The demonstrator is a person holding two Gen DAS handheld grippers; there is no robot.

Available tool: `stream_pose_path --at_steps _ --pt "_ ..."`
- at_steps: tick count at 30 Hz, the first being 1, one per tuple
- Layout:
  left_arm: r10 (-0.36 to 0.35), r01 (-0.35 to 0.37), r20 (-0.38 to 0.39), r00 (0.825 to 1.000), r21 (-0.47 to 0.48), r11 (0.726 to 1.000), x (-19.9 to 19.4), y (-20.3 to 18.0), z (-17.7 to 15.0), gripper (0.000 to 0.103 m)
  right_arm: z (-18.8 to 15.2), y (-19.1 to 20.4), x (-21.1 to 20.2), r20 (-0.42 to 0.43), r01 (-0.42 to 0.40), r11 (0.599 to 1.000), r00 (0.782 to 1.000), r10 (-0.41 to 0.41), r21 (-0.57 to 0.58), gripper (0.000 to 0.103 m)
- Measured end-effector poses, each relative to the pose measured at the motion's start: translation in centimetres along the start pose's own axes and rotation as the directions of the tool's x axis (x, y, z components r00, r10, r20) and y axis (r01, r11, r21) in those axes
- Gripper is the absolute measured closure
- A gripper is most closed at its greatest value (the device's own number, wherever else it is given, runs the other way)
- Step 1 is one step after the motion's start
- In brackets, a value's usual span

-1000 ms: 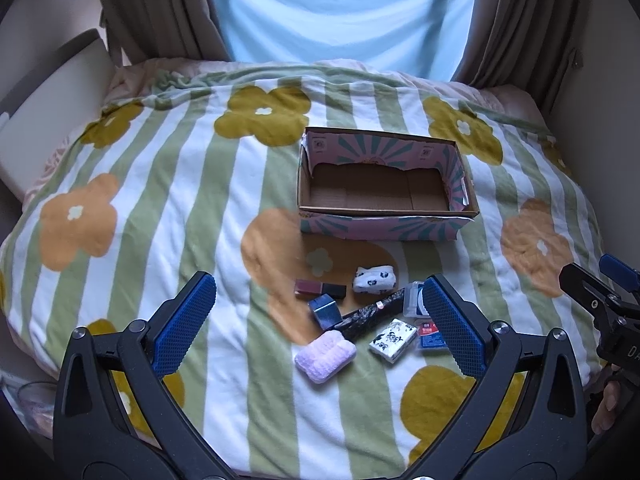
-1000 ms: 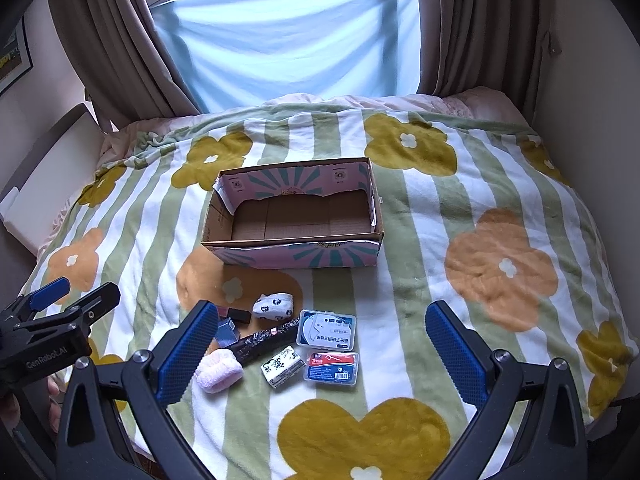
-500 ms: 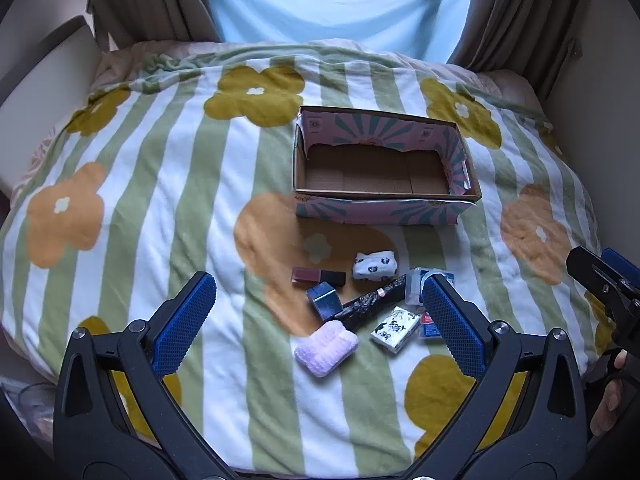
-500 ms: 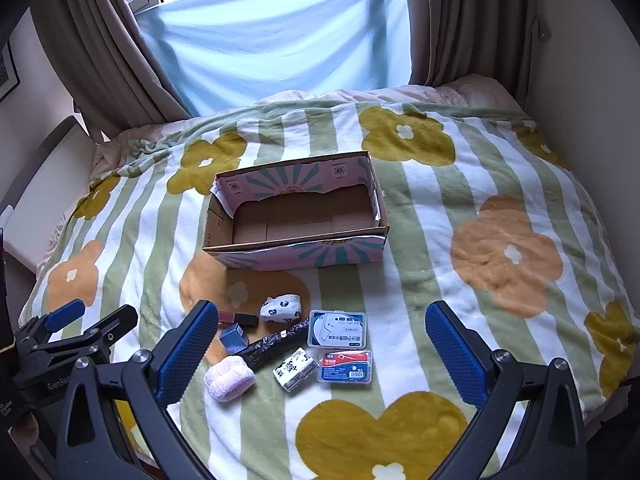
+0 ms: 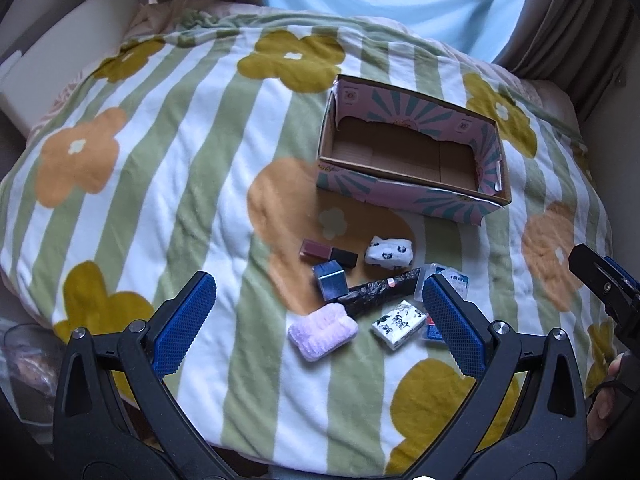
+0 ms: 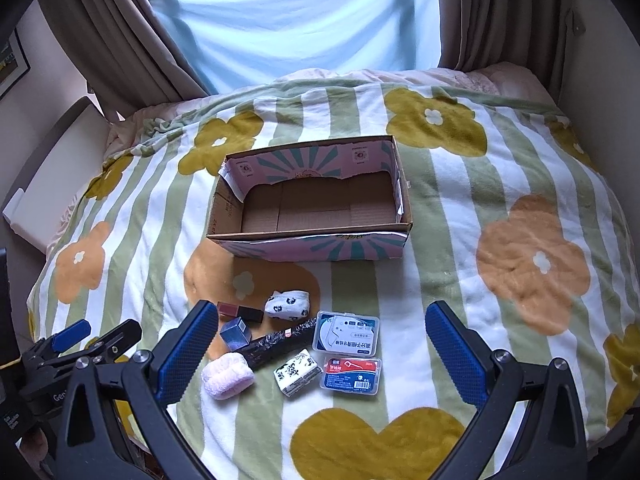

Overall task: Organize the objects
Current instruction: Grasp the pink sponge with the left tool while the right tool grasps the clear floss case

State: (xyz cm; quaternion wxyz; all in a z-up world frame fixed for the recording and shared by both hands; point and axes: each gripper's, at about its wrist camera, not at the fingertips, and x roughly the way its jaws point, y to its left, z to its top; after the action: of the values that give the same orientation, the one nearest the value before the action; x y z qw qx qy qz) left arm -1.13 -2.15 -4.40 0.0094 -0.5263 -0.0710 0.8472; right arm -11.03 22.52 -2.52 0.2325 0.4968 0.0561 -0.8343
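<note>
An empty pink-and-teal cardboard box (image 5: 412, 152) (image 6: 312, 216) sits open on the flowered blanket. In front of it lies a cluster of small items: a pink fluffy pad (image 5: 322, 331) (image 6: 227, 375), a blue cube (image 5: 329, 280) (image 6: 235, 334), a dark red and black bar (image 5: 328, 253), a panda-print bundle (image 5: 389, 252) (image 6: 289, 304), a long black roll (image 6: 280, 342), a white printed pack (image 5: 399, 324) (image 6: 298, 372), and two clear floss boxes (image 6: 346, 336) (image 6: 352, 374). My left gripper (image 5: 318, 324) and right gripper (image 6: 320, 352) are both open and empty above the cluster.
The striped flowered blanket (image 6: 520, 264) covers the bed. Curtains and a window (image 6: 296, 20) stand behind. A white headboard-like panel (image 5: 60, 40) is at the left. A wall runs along the right side.
Both grippers have moved forward and lower toward the cluster of items. The left view has swung left, so the box now sits to the right. Both stay open.
</note>
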Motion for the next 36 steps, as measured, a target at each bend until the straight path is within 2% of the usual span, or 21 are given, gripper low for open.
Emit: stream_pose_path --at_steps 4,9,15,20,23,33,35,36 --pt "0.026 -0.029 -0.061 0.998 -0.055 0.998 2.0 0.1 -1.6 0.001 -0.4 -1.6 3.0 -0.086 -0.016 1.000 0.996 0.017 0.023 0.001" --pt "0.049 -0.069 -0.156 0.987 -0.123 0.990 5.4 0.1 -3.9 0.001 -1.6 -2.7 7.8 -0.201 -0.050 0.999 0.978 0.052 0.015 0.001" --pt "0.056 -0.104 -0.244 0.968 -0.187 0.977 10.2 -0.4 -5.9 0.001 -2.4 -3.7 13.8 -0.316 -0.087 0.995 0.944 0.095 0.042 0.001" --pt "0.065 -0.136 -0.303 0.951 -0.222 0.965 14.2 -0.8 -7.0 0.001 -3.8 -4.2 18.3 -0.410 -0.095 0.993 0.905 0.115 0.070 0.001" --pt "0.083 -0.161 -0.330 0.940 -0.217 0.963 15.9 -1.0 -7.5 0.001 -4.5 -4.5 20.0 -0.444 -0.092 0.991 0.887 0.126 0.099 0.001" --pt "0.109 -0.210 -0.364 0.925 -0.252 0.945 19.1 -0.4 -7.9 0.001 -4.6 -5.4 23.0 -0.491 -0.057 0.990 0.864 0.113 0.129 0.001" --pt "0.110 -0.215 -0.369 0.923 -0.257 0.942 19.6 -0.1 -8.0 0.002 -4.6 -5.6 23.2 -0.498 -0.053 0.990 0.860 0.111 0.128 0.007" --pt "0.101 -0.211 -0.374 0.922 -0.268 0.940 19.9 0.1 -8.1 0.010 -4.6 -5.7 23.3 -0.504 -0.056 0.990 0.856 0.113 0.128 0.015"
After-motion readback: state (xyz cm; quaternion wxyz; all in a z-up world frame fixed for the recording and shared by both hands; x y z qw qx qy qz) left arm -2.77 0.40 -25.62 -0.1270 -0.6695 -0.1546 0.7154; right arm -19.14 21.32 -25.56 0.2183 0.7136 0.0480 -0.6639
